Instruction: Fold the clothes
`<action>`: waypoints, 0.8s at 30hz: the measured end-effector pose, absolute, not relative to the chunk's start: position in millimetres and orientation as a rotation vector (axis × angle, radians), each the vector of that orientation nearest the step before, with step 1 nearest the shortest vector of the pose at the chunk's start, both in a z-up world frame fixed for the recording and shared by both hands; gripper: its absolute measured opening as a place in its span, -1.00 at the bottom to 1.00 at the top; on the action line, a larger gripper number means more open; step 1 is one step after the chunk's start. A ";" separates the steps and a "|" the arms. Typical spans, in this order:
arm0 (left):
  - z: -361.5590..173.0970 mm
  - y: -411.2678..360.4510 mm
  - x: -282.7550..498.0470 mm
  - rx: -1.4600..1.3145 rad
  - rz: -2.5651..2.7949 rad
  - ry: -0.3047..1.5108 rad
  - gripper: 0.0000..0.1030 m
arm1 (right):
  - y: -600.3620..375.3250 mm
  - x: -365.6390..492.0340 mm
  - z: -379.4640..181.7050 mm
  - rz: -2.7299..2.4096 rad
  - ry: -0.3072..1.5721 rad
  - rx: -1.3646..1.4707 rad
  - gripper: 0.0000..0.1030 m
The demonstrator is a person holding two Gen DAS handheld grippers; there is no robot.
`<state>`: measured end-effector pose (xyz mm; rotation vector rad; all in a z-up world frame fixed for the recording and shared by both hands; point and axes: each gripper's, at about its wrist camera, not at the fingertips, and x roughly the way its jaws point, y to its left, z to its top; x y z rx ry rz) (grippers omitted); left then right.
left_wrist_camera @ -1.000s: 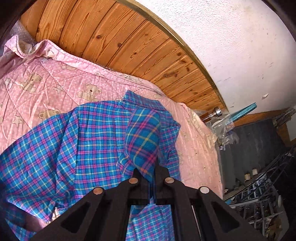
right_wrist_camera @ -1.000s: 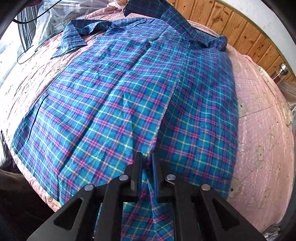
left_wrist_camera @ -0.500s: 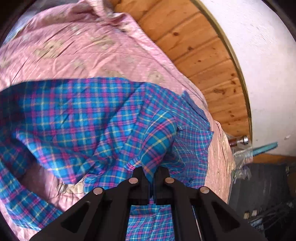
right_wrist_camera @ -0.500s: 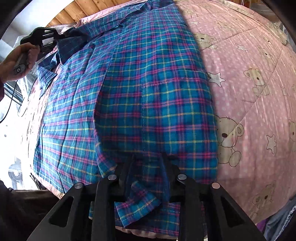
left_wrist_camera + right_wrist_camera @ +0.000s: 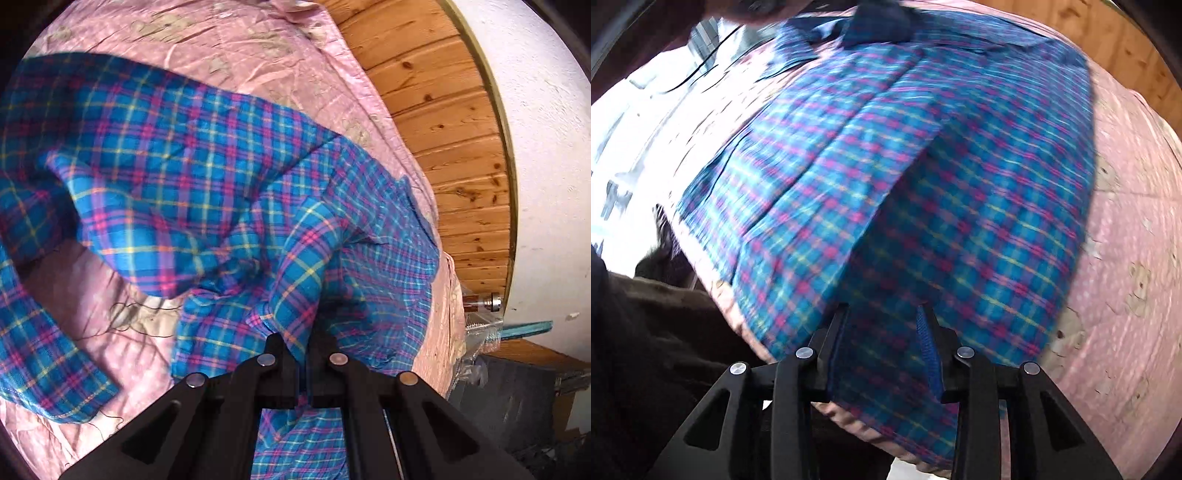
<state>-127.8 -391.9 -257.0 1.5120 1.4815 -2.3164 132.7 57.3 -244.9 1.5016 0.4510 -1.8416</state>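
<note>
One hand-held gripper pinches the plaid shirt; the other gapes over it.

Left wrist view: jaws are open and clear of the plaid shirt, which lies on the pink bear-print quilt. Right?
Not quite. In the left wrist view the left gripper has its jaws shut on a raised fold of the plaid shirt, not open and clear. The rest holds: the shirt lies on the pink bear-print quilt.
</note>
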 end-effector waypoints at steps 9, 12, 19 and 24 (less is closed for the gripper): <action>-185.4 -240.2 -152.9 1.677 -2.597 1.921 -0.97 | 105.9 130.4 -247.3 -1.739 0.241 1.607 -0.28; -228.5 -189.3 -147.3 1.875 -2.406 2.032 -0.96 | 140.6 107.9 -235.8 -1.773 0.103 1.636 -0.28; -328.9 -157.0 -98.8 2.212 -2.010 2.052 -0.96 | 189.7 51.6 -199.2 -1.866 -0.019 1.571 -0.27; -333.7 -138.4 -83.2 2.480 -2.021 1.799 -0.96 | 180.8 -14.1 -174.9 -1.927 -0.026 1.483 -0.27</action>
